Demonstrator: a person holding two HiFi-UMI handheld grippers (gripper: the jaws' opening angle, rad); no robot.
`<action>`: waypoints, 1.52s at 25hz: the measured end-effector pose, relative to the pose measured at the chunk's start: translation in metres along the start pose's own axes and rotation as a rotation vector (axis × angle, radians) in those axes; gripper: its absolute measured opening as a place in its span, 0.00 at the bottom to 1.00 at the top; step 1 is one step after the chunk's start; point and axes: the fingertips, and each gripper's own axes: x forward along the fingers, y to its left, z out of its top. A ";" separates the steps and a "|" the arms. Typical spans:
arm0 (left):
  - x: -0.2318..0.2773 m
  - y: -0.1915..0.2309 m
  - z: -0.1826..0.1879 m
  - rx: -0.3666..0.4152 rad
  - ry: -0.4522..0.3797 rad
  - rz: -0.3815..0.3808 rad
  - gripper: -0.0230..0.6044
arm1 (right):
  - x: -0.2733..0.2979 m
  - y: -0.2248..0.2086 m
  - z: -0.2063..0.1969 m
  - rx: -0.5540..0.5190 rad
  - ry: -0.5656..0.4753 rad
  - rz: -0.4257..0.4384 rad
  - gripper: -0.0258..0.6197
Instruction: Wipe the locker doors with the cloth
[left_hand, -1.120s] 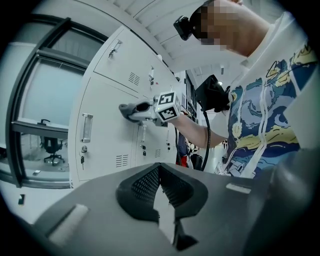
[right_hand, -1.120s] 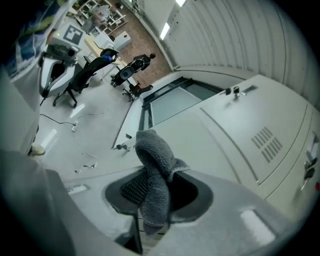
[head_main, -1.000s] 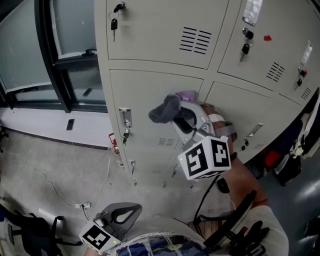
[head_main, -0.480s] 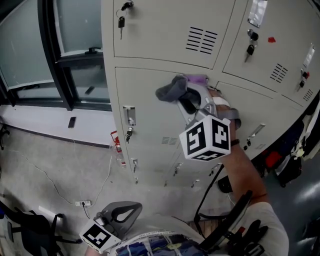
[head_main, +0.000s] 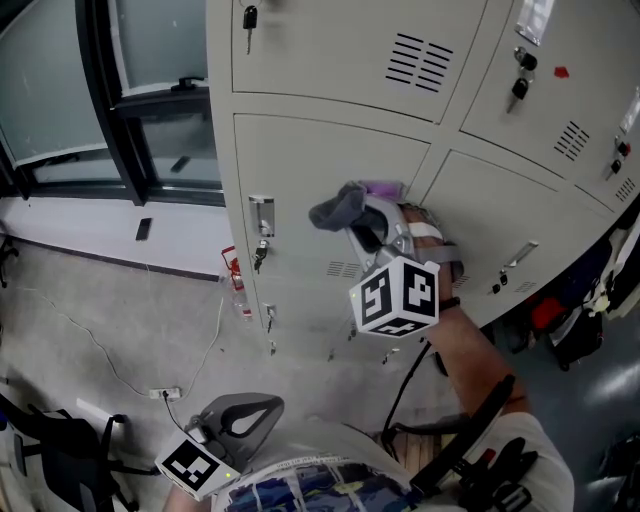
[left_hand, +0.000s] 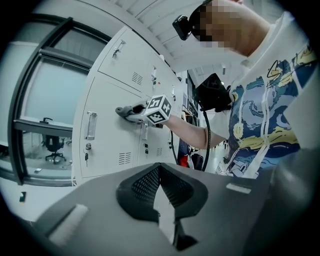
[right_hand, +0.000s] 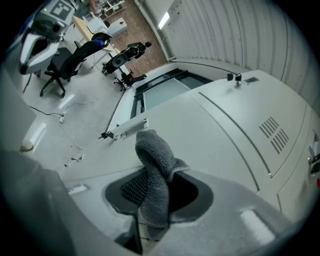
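Holds a grey cloth (right_hand: 150, 150) pinched in the right claw (right_hand: 152, 197), jaws narrowed onto its folded middle, with a loose lobe standing past the tips. Places that cloth at the upper right corner of the middle locker door (head_main: 310, 175), just under the seam with the upper door (head_main: 330, 40) and just beside the seam with the neighbouring door (head_main: 500, 215). Looks very close to the metal in the head view, but cannot tell whether the fabric actually touches. Shows the left claw (left_hand: 162, 200) low by the torso and well apart from the lockers, tips brought together on nothing. Leaves the wiping to the right hand, plainly the nearer one. Reads as mid-wipe on this door, with most of its face probably yet to be covered. Points the cloth's long axis out from the claw toward the panel, so the coming stroke seems to turn on pressing forward and then sweeping across. Offers bare panel toward the door's left edge as far as the latch plate (head_main: 262, 213), a key (head_main: 259, 257) hanging beneath it, and vent slots (head_main: 345, 268) toward the bottom edge. Calls for care near that key, where the loose lobe could snag, and for firm pressure, since a lobe this floppy may fold back.
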 end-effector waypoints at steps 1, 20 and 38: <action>0.000 0.001 0.000 -0.004 0.003 0.001 0.04 | 0.003 0.009 -0.003 0.003 0.005 0.012 0.21; -0.001 0.006 -0.006 -0.034 0.020 0.019 0.04 | 0.050 0.175 -0.060 0.088 0.088 0.266 0.21; -0.004 0.001 -0.011 -0.033 0.018 0.034 0.04 | 0.066 0.256 -0.081 0.085 0.140 0.445 0.21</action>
